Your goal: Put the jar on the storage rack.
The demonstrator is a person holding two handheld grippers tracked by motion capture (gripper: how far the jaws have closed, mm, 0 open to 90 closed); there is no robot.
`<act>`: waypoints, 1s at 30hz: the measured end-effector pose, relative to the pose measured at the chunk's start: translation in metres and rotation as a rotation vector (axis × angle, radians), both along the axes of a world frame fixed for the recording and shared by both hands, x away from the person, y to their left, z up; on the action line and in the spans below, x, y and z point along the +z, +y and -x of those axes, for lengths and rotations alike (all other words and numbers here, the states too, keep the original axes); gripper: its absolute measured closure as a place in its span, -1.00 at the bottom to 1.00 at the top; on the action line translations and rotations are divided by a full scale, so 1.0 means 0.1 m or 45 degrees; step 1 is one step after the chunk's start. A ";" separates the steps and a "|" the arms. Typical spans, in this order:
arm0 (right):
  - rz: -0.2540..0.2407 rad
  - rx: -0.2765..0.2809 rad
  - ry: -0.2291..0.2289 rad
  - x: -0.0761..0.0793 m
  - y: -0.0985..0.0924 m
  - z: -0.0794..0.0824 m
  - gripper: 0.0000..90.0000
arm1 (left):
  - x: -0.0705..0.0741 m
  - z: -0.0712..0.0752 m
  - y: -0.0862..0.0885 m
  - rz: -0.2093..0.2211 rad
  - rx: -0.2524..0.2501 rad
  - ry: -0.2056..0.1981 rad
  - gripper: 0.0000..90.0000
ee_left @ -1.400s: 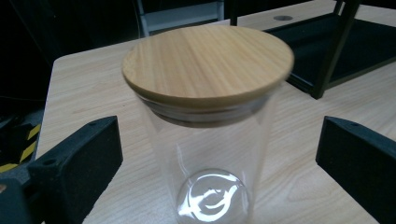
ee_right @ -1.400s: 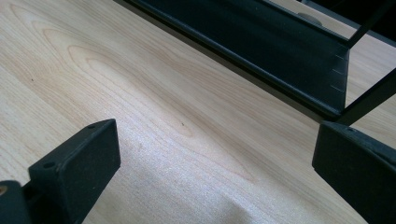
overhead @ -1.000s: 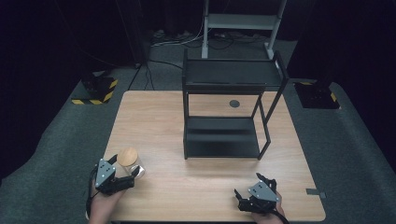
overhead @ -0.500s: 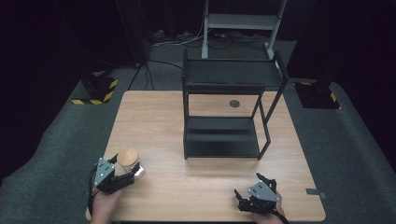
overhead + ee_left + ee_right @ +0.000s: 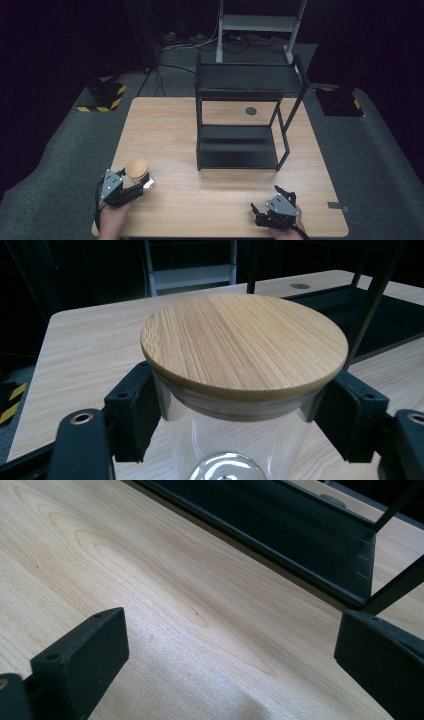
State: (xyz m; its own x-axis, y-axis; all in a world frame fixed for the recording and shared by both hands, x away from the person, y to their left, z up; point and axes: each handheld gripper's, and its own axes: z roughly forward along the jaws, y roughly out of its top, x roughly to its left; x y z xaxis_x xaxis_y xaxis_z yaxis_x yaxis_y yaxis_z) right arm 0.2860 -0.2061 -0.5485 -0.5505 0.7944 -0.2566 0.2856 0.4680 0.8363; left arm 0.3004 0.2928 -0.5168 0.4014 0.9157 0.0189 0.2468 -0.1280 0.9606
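Observation:
A clear glass jar (image 5: 235, 445) with a round bamboo lid (image 5: 244, 340) stands at the table's near left corner (image 5: 137, 170). My left gripper (image 5: 140, 181) is shut on it. Its jaws have just been closing with the jar between them, and the black pads (image 5: 132, 415) now press the glass on both sides just under the lid. My right gripper (image 5: 269, 201) rests at the near right of the table. It is open (image 5: 230, 650) over bare wood, with nothing between its jaws.
A black two-tier metal rack (image 5: 245, 115) stands on the far middle of the wooden table (image 5: 165, 130); its lower shelf (image 5: 280, 530) lies just ahead of my right gripper. A round cable hole (image 5: 251, 110) sits behind it. Dark floor surrounds the table.
The left gripper's jaws have drawn in onto the jar. Both hands stayed where they were, and the right gripper looks the same.

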 end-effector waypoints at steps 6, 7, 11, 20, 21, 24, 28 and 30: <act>-0.002 0.000 -0.002 0.00 0.00 0.00 -0.99 | 0.04 0.00 -0.02 -0.008 -0.014 -0.008 -0.41; -0.001 0.000 -0.002 0.00 0.00 0.00 -0.99 | 0.08 0.01 -0.05 -0.003 -0.023 -0.018 -0.41; 0.005 0.004 -0.003 0.00 0.00 0.00 -0.99 | 0.18 0.04 -0.13 -0.018 -0.039 -0.045 -0.41; 0.005 0.005 -0.001 0.00 0.00 0.00 -0.99 | 0.36 0.08 -0.34 0.016 -0.094 -0.086 -0.41; 0.003 0.003 -0.001 0.00 0.00 0.00 -0.99 | 0.38 0.08 -0.37 0.020 -0.098 -0.088 -0.41; 0.004 0.004 -0.002 0.00 0.00 0.00 -0.99 | 0.41 0.08 -0.40 0.035 -0.106 -0.086 -0.41; 0.004 0.006 -0.002 0.00 0.00 0.00 -0.99 | 0.49 0.08 -0.50 0.042 -0.123 -0.085 -0.41; 0.004 0.006 -0.002 0.00 0.00 0.00 -0.99 | 0.51 0.08 -0.52 0.041 -0.131 -0.091 -0.41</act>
